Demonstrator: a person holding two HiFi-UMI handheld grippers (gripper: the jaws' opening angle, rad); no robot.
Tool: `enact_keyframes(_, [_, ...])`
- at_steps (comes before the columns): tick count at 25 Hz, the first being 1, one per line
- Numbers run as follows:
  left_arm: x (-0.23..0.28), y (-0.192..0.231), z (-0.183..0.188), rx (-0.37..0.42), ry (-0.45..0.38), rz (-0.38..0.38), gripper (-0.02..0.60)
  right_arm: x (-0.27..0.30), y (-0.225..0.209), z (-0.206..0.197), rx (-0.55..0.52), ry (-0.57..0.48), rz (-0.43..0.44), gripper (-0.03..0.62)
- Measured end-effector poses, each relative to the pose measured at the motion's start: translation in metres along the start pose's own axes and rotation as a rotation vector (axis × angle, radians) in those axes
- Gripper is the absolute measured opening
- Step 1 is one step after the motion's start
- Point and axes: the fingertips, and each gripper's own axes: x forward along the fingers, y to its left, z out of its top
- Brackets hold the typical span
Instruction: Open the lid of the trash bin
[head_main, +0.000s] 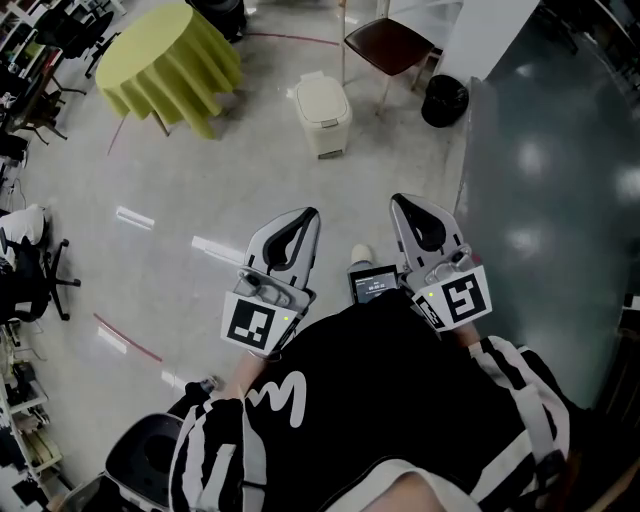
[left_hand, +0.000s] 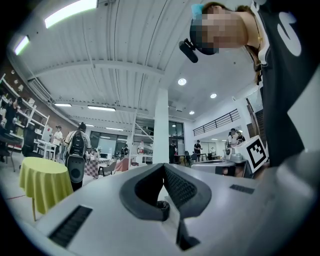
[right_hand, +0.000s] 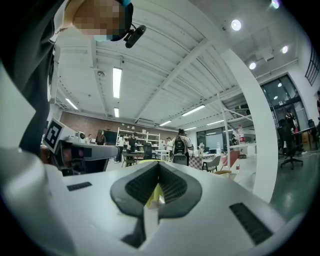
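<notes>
Left claw (head_main: 310, 216) and right claw (head_main: 399, 203) both clenched, empty, trash bin (head_main: 323, 125) well ahead on floor (head_main: 190, 190), lid (head_main: 320, 98) down

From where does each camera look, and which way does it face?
Head view: on the person's head, steeply down at trash bin, left gripper, right gripper, sleeves.
Left gripper view: on that gripper, up along shut jaws at ceiling; torso right.
Right gripper view: likewise; torso left.
Shared: yellow table, head and left gripper views.

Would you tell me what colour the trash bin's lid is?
The lid is cream white, best seen in the head view.
</notes>
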Motion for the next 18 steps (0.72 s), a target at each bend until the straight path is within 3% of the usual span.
enact_keyframes(12, [0.069, 0.039, 0.006, 0.002, -0.004, 0.044, 0.007, 0.054, -0.064, 0.009, -0.003, 0.002, 0.039, 0.009])
enact_keyframes(18, [0.099, 0.040, -0.013, 0.013, -0.003, 0.074, 0.007, 0.063, -0.097, -0.009, 0.002, -0.013, 0.066, 0.009])
